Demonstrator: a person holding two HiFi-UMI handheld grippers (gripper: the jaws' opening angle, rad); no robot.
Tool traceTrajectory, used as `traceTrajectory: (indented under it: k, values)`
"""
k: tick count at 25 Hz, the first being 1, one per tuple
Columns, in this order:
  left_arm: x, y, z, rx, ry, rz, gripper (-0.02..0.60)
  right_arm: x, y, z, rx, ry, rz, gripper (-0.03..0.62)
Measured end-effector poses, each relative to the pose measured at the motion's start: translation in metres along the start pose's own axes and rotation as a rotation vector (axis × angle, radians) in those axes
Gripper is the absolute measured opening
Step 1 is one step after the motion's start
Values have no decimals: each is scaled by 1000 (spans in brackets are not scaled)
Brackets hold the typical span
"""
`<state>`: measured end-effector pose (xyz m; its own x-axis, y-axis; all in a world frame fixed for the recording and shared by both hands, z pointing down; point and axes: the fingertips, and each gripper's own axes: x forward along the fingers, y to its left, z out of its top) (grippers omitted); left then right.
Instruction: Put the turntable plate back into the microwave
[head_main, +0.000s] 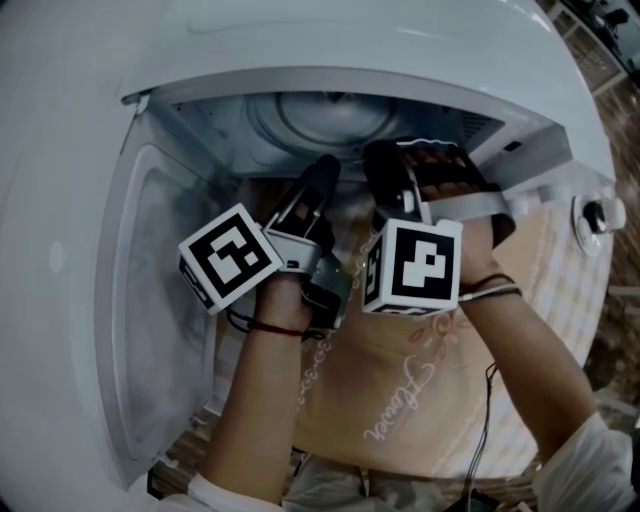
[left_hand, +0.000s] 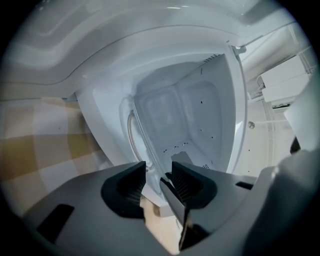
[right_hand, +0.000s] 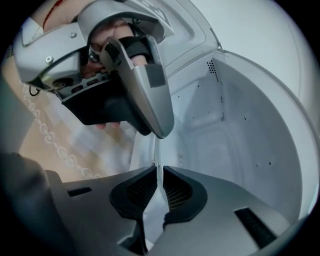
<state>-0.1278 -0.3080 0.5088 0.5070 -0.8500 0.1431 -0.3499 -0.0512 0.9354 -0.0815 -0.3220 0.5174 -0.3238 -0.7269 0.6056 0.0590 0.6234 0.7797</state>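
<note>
- Head view: microwave (head_main: 70, 150), door (head_main: 150, 300) swung open. The left gripper (head_main: 318, 175) and right gripper (head_main: 395, 165) both reach into the cavity, where the turntable plate (head_main: 320, 118) shows as a round glass rim.
- Left gripper view: jaws spread, pads clear of the plate's edge.
- Right gripper view: jaws pinch the thin glass rim.
- Status, judged: plate inside. Seating, release and withdrawal remain.

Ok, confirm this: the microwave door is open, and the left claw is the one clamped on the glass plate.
Wrong claw. The microwave door is open, but the right claw is the one clamped on the glass plate, as the right gripper view shows. The left claw stands open.
</note>
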Motion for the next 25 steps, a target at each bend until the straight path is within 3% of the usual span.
traceTrajectory:
  k: [4,7,25]
  values:
    - [3,5,4,-2,4,36,148,1,1,1,16,10,-6,54]
    - [12,9,2,-10,34,50,80,4,4,0,40,23,0,55]
    - [11,23,13,-65,27,114,57,16,11,11,68,6,25,61]
